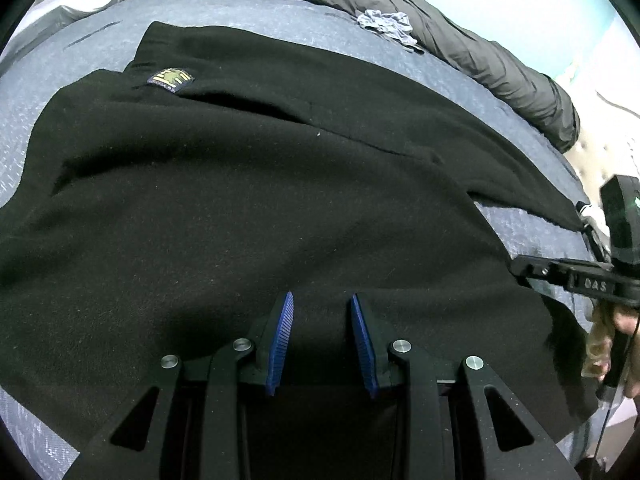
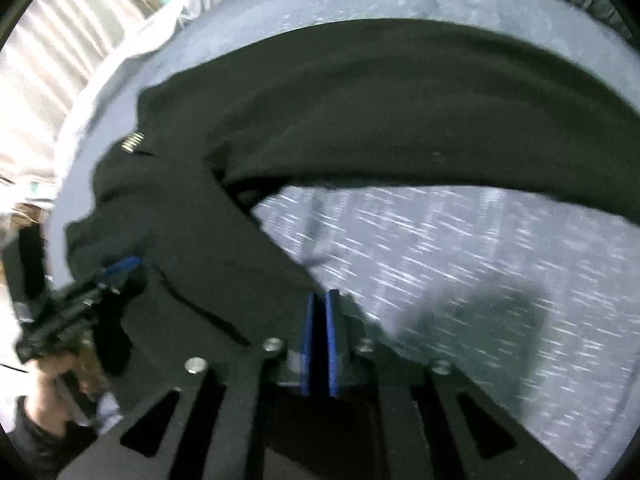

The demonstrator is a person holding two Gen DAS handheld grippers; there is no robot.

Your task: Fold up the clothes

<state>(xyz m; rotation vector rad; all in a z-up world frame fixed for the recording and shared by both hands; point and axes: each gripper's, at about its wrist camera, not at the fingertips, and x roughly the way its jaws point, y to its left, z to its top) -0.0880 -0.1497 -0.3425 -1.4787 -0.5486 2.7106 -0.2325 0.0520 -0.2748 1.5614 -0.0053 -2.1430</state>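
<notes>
A black garment (image 1: 248, 184), fleece-like with a small sewn badge (image 1: 171, 80), lies spread across the blue bed (image 1: 48, 92). It looks like the early part of a fold: both tools are down at the near edge of the cloth, taking hold before a flap is carried over.

The left gripper (image 1: 322, 312) stands with its jaws partly apart, and black cloth lies between the blue pads (image 1: 280, 340); whether they pinch it I cannot tell. The right gripper (image 2: 320, 312) has its jaws drawn nearly together at the edge of a long flap of the garment, maybe a sleeve or leg, with only a dark sliver between the pads. That view is smeared by motion, so a grip on cloth there cannot be confirmed.

My judgement is that the next move calls for both holds to be sure, then an even lift and carry across so the cloth lands flat without bunching.

No box, basket or other container shows. A grey duvet (image 1: 400, 12) lies along the far side of the bed, with a small crumpled cloth (image 1: 386, 24) resting on it
</notes>
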